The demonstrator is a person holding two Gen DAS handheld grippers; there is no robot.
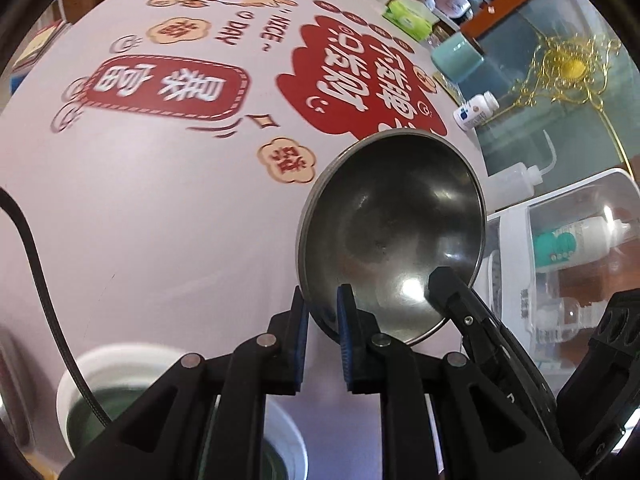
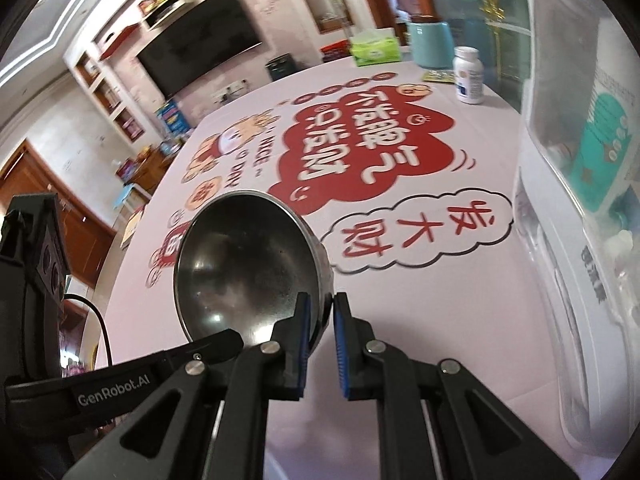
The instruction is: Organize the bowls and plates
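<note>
A steel bowl (image 1: 390, 232) is held tilted above the pink printed tablecloth (image 1: 140, 200) by both grippers. My left gripper (image 1: 323, 312) is shut on the bowl's near-left rim. My right gripper (image 2: 321, 320) is shut on the bowl's (image 2: 248, 260) right rim; one of its fingers shows inside the bowl in the left wrist view (image 1: 444, 284). A white bowl with a green inside (image 1: 100, 392) sits on the table below my left gripper, partly hidden by it.
A white and clear plastic box with bottles (image 1: 560, 248) stands at the right, also in the right wrist view (image 2: 580, 200). A white pill bottle (image 2: 468, 76), a teal canister (image 2: 432, 44) and a green tissue pack (image 2: 374, 50) stand at the table's far side. A squeeze bottle (image 1: 516, 184) lies by the box.
</note>
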